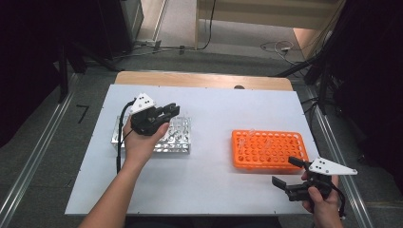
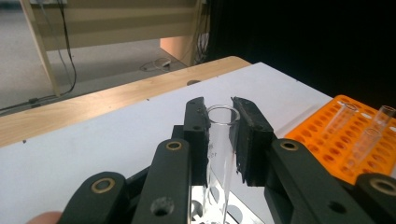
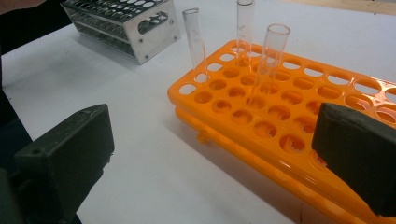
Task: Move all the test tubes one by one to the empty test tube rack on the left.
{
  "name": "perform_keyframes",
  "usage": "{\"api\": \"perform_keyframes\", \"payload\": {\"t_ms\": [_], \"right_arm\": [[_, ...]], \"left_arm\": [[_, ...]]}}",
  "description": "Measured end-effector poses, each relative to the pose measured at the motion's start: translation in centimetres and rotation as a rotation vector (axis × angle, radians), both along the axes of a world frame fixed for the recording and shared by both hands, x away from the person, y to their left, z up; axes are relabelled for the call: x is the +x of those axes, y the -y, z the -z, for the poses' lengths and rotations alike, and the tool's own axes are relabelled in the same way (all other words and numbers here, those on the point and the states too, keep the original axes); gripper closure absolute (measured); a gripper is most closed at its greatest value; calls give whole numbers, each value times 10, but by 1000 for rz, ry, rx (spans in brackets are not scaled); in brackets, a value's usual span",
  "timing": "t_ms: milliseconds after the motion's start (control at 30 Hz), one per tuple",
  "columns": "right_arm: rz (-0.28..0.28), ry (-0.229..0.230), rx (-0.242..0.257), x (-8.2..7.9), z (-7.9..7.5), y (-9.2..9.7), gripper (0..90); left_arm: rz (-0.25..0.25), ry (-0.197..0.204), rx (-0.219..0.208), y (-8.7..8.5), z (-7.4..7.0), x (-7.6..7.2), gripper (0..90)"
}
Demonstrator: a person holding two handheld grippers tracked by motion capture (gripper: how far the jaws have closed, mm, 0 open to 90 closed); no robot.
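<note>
Clear glass tube [image 2: 219, 140], shiny metal rack [image 1: 177, 137]

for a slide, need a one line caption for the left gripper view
Left gripper shut on a glass tube above the metal rack, orange rack beyond.

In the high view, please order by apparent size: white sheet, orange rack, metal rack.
1. White sheet, by far largest.
2. Orange rack.
3. Metal rack, partly hidden by the hand, so its rank against the orange rack is uncertain.

Grey floor [image 1: 47, 142], wooden furniture [image 1: 266, 12]
</note>
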State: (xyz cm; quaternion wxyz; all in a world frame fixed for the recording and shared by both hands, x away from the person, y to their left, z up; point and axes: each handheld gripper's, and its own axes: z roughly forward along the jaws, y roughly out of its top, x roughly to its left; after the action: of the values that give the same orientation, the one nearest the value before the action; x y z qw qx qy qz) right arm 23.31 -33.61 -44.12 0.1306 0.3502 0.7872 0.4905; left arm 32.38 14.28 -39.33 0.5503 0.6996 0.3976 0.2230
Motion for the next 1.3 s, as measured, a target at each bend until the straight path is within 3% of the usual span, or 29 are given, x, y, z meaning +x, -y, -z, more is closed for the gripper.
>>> {"api": "perform_keyframes", "payload": {"t_ms": [667, 1067, 1300], "right_arm": [[-2, 0, -3, 1, 1, 1, 0], [2, -1, 2, 1, 1, 3, 0], [1, 4, -1, 1, 1, 2, 0]], "left_arm": [[-77, -8, -8, 6, 12, 37, 767], [-97, -54, 31, 11, 20, 43, 766], [-104, -83, 30, 14, 22, 42, 765]]}}
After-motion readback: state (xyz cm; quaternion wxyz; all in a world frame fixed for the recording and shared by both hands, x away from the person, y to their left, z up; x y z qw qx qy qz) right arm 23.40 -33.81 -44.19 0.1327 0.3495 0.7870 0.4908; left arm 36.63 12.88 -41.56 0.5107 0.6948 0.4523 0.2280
